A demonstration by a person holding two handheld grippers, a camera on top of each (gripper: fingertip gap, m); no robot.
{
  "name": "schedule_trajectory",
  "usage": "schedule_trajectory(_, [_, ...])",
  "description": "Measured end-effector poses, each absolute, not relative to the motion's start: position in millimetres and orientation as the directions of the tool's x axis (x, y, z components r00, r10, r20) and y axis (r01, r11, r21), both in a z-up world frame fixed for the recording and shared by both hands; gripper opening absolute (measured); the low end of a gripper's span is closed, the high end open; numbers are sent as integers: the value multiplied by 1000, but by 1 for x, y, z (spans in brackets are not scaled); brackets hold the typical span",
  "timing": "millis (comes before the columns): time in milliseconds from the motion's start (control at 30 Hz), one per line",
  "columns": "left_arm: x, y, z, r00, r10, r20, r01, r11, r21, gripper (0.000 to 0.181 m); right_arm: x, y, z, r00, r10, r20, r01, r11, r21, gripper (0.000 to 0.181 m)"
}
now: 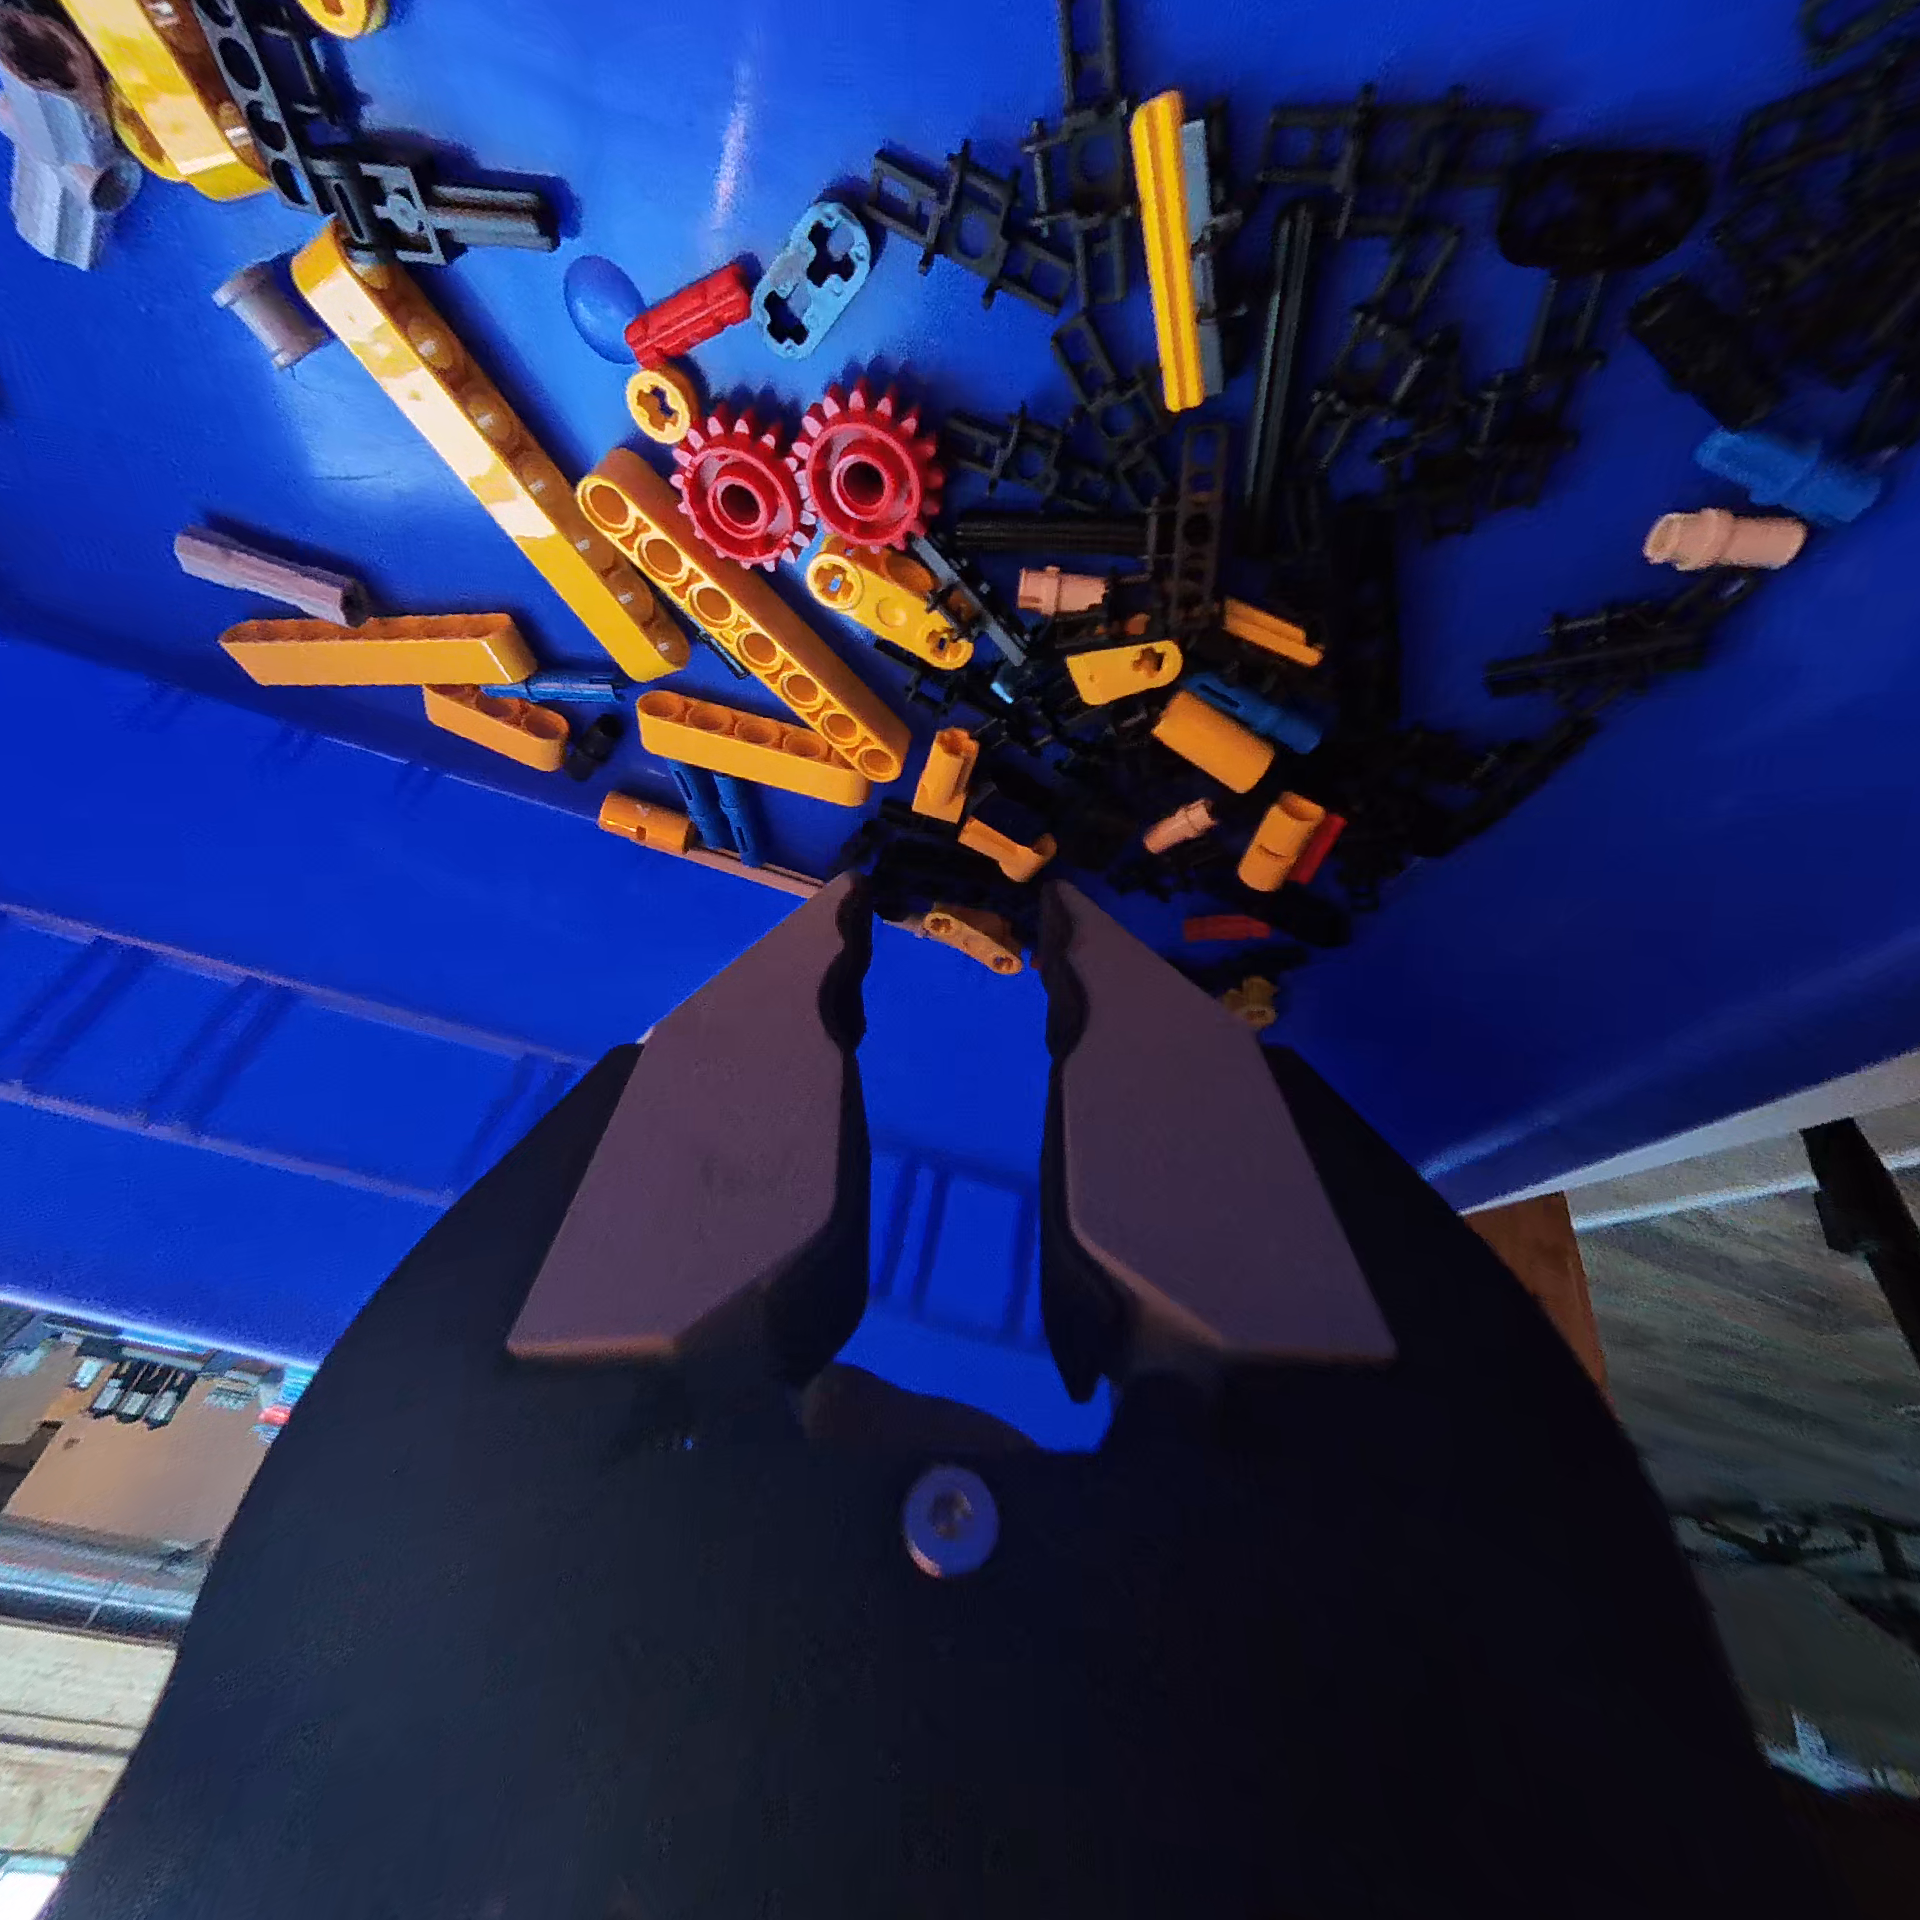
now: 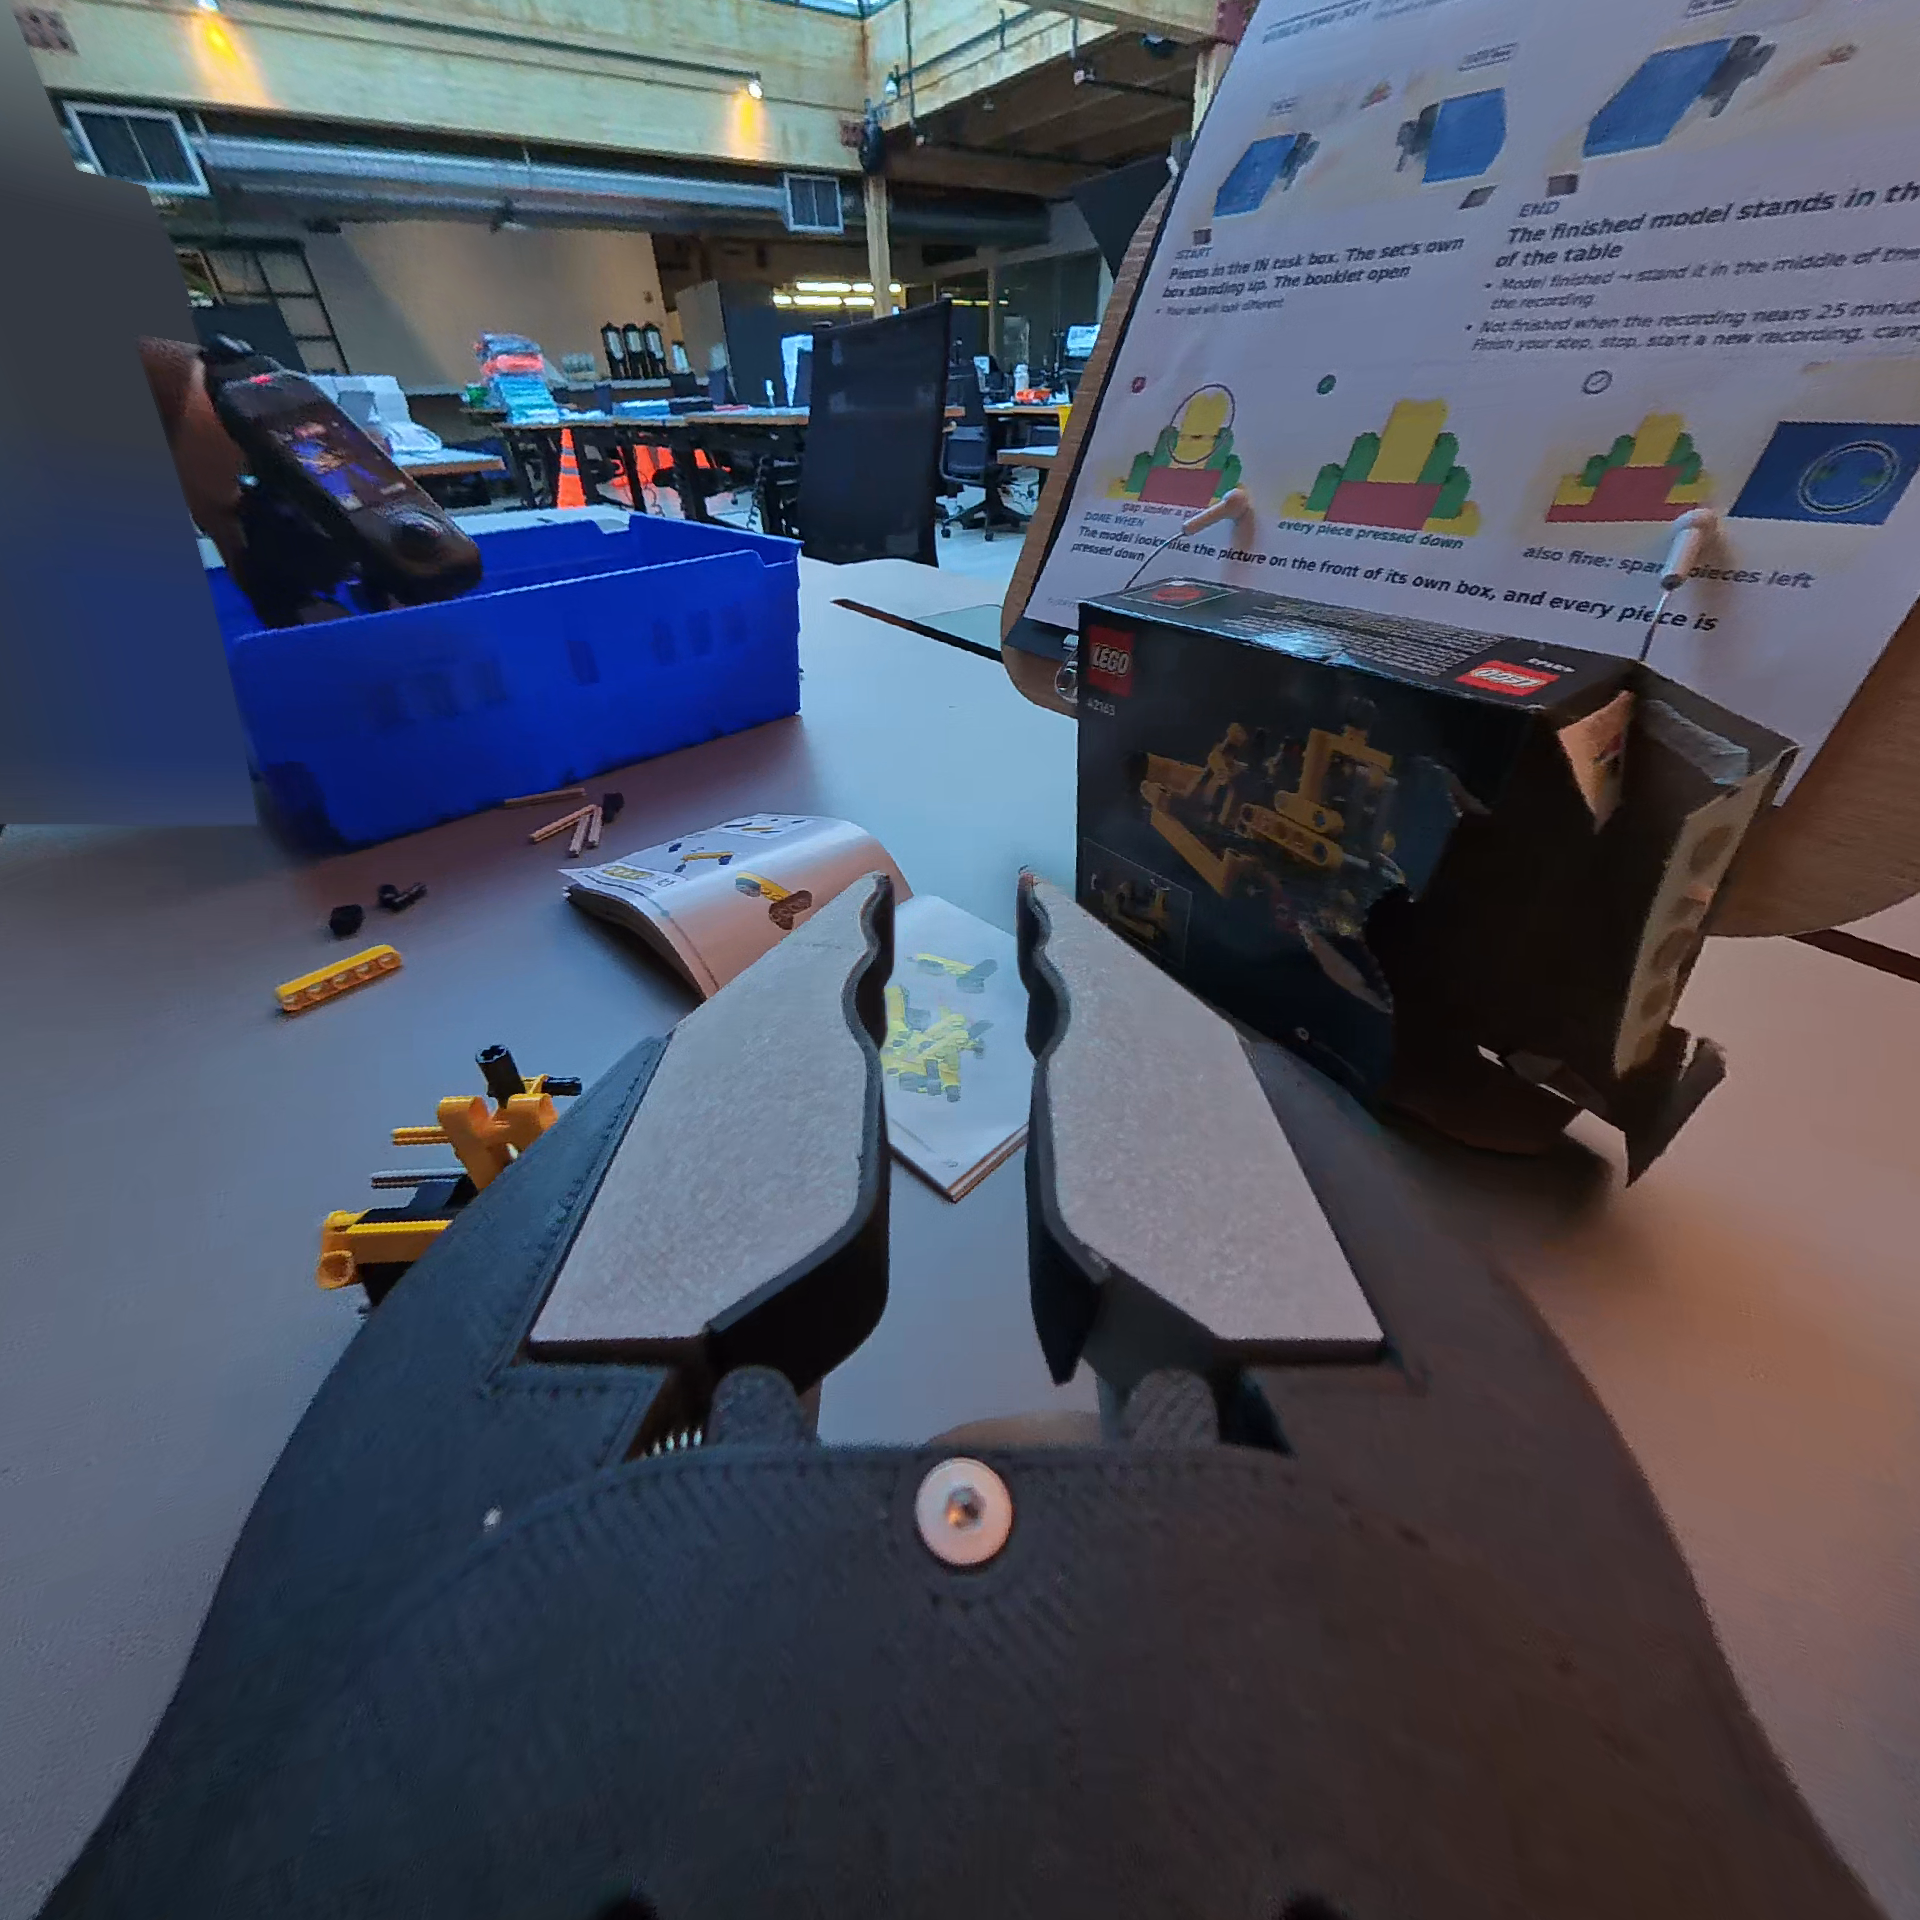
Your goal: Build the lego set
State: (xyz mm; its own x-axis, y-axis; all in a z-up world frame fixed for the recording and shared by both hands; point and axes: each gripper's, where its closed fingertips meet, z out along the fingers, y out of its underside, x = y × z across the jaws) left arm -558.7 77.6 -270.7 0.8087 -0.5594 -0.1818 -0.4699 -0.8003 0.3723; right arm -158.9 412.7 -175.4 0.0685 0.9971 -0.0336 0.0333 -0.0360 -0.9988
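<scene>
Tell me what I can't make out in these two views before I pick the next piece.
- Left wrist view: the heap of black link pieces blurs into one dark mass; single parts cannot be told apart.
- Left wrist view: the partly built yellow and black assembly is cut off by the top-left edge.
- Right wrist view: the small yellow and black sub-assembly is half hidden behind the right hand-held gripper.
- Right wrist view: the blue plastic bin hides its contents behind its wall.

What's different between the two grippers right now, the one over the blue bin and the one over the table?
The left gripper points down into the blue bin, its tips right at a pile of loose pieces; the right gripper hangs over the table, aimed at the open booklet. In the right wrist view, the left gripper sits far off inside the bin. Both are open and hold nothing.
</scene>
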Motion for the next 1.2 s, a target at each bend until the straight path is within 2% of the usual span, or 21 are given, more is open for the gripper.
schedule_trajectory(467, [-560, 74, -272, 744, -666, -63, -576, -686, 444, 31, -162, 391, -178, 4, 1000, 5, 60, 4, -998, 20])
schedule_trajectory(633, [-562, 76, -255, 729, -672, -128, -569, -699, 434, 30, -161, 389, -177, -5, 1000, 3, 59, 3, -998, 20])
schedule_trajectory(667, [-561, 77, -249, 728, -670, -146, -567, -708, 421, 33, -161, 389, -177, -7, 1000, 2, 57, 2, -998, 20])
schedule_trajectory(800, [-553, 92, -214, 710, -654, -261, -575, -752, 321, 29, -161, 388, -175, -9, 1000, 8, 52, 9, -999, 20])
schedule_trajectory(933, [-504, 129, -168, 663, -645, -379, -673, -736, 75, 30, -160, 387, -172, -6, 1000, 15, 42, 16, -999, 20])
schedule_trajectory(1000, [-457, 150, -153, 614, -675, -408, -752, -658, -42, 31, -159, 388, -170, -3, 1000, 18, 35, 18, -999, 20])
schedule_trajectory(1033, [-431, 156, -150, 574, -709, -410, -795, -603, -69, 30, -159, 388, -169, -1, 1000, 20, 33, 20, -999, 20])
schedule_trajectory(1100, [-386, 163, -155, 470, -778, -418, -867, -495, -52, 30, -158, 388, -167, 4, 1000, 23, 29, 23, -999, 20])
schedule_trajectory(1200, [-342, 169, -181, 318, -860, -400, -929, -366, 49, 30, -156, 389, -165, 10, 1000, 27, 19, 26, -999, 20])
